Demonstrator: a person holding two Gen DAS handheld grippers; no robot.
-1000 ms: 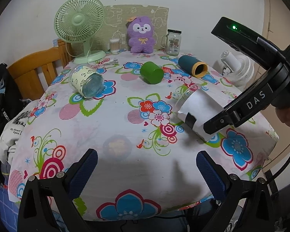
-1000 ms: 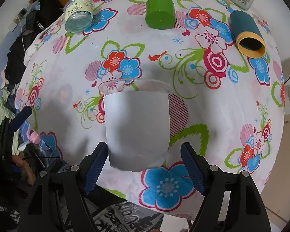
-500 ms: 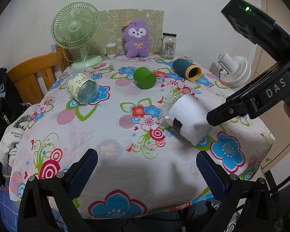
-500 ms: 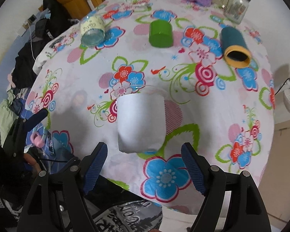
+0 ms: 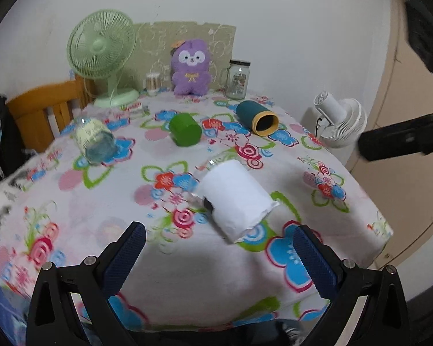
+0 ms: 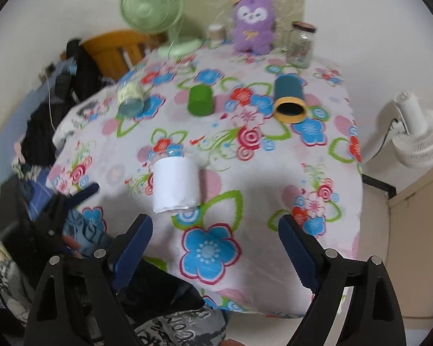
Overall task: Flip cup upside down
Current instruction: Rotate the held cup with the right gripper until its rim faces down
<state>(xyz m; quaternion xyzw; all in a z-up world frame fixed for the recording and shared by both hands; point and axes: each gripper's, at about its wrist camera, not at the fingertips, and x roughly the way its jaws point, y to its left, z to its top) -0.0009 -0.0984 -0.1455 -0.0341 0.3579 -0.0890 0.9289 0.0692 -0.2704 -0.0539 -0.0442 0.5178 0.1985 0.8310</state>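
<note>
Both grippers (image 5: 219, 255) (image 6: 215, 243) agape; cup (image 6: 174, 183) sideways.

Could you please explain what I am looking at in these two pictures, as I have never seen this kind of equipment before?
There is no robot here: a person holds a two-finger gripper in each hand, each carrying a fisheye camera that looks along its fingers. One picture comes from the left gripper, the other from the right gripper; the blue-padded fingers show at the bottom of each. Both grippers are open and hold nothing. On the flowered tablecloth four cups lie on their sides: a white paper-wrapped cup nearest, a green cup, a teal cup and a glass cup. At the back stand a green fan, a purple plush toy and a glass jar.
</note>
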